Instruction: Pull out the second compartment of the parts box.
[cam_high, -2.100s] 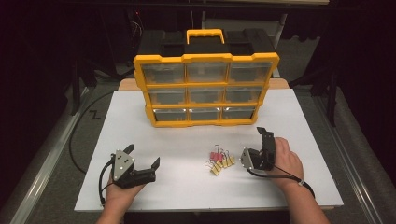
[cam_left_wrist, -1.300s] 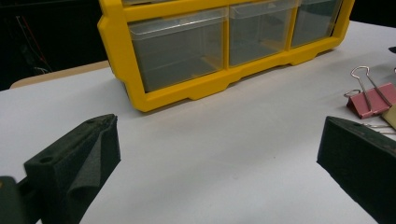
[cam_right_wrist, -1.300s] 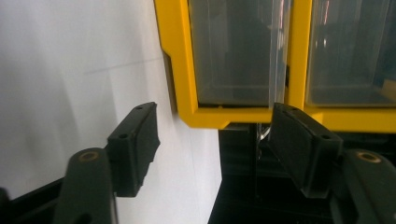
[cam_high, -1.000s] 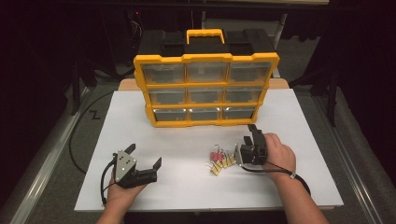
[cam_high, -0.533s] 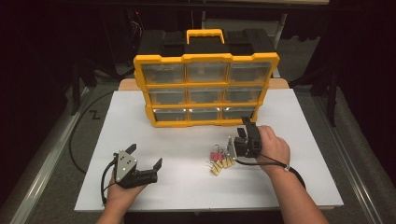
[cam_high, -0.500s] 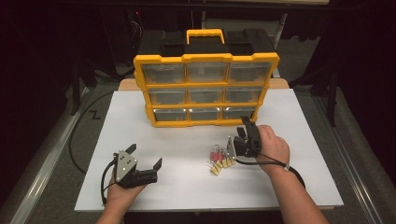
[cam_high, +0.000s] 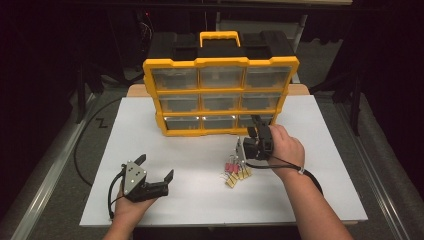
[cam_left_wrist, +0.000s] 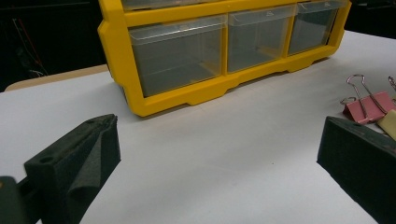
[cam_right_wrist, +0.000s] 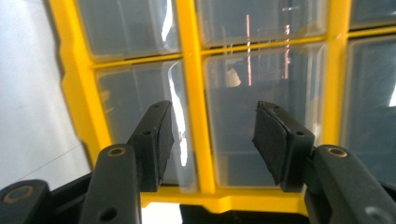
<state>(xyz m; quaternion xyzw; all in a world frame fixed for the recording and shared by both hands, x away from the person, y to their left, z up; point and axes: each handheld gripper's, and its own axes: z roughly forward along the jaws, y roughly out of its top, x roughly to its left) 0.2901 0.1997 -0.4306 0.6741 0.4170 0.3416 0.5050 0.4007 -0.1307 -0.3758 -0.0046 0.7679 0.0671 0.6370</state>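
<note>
1. The right gripper (cam_high: 255, 131) has risen from beside the heap of small binder clips (cam_high: 235, 171) and now stands just in front of the bottom right drawer (cam_high: 252, 120) of the yellow plastic organiser with clear drawers (cam_high: 220, 95); a second ago it was low, beside the clips
2. Its jaws have just been closing to a half-open gap, and in the right gripper view nothing sits between the pads (cam_right_wrist: 156, 140); they frame a yellow divider of the organiser, touching neither it nor the drawer fronts
3. My reading: the right hand has left the clips on the counter and is lining up on a drawer, probably to pull it open so that clips can go in; no clip has been carried, so sorting has not begun
4. The left gripper (cam_high: 155, 174) lies released on the white counter (cam_high: 150, 145), well to the left of the organiser's front and nearer the person, jaws spread wide and empty, unmoved across the earlier frames
5. The clips lie on the counter just in front of the organiser's bottom right corner, directly below the right hand; the left gripper view shows a pink one (cam_left_wrist: 369, 105) with its wire handles raised
6. Counts: one organiser, nine drawers in three rows of three, all shut and seemingly empty; two grippers; roughly six clips, about two pink and four yellow, though the heap overlaps and an exact count is uncertain
</note>
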